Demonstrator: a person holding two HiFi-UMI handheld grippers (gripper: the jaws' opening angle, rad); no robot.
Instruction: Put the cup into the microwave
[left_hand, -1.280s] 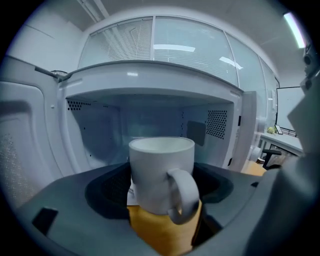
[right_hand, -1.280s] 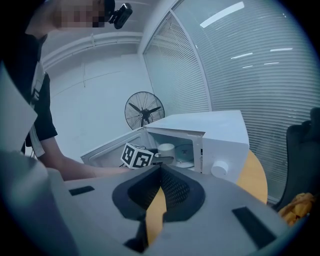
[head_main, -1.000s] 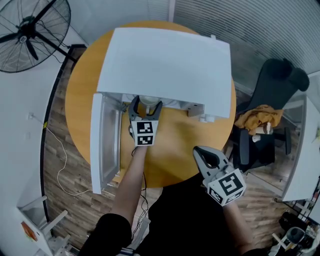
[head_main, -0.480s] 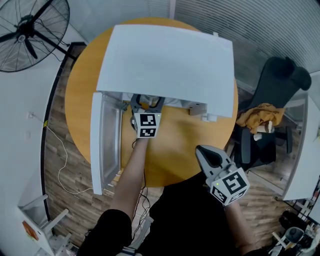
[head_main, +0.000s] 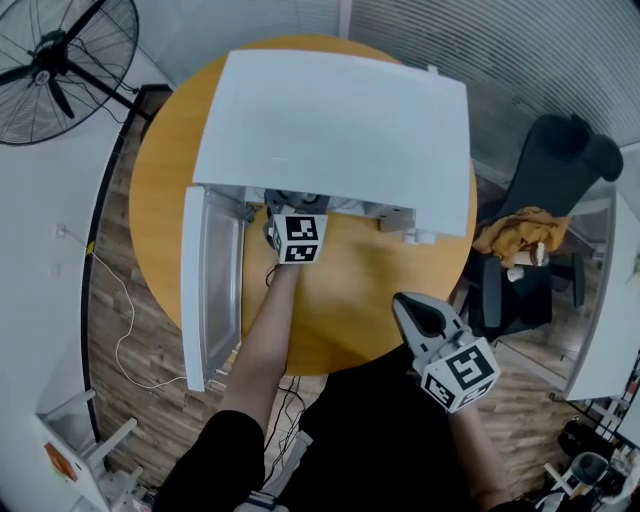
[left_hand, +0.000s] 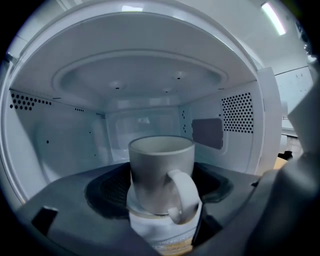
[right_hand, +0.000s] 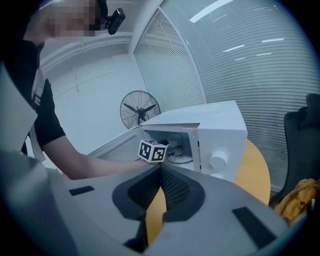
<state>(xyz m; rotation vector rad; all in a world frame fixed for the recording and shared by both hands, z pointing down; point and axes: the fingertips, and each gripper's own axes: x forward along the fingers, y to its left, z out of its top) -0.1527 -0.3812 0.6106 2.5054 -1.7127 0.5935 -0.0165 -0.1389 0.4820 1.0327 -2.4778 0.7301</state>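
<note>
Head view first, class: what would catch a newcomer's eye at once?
A white microwave sits on the round table, its door open at the left. The left gripper holds a cup inside it; the right gripper hangs shut near the table's edge.

floor (head_main: 120, 330): wood planks | table (head_main: 160, 200): round, orange-brown | fan (head_main: 60, 65) — standing, far left | chair (head_main: 545, 170) — black, right | blinds (head_main: 520, 50): far wall
</note>
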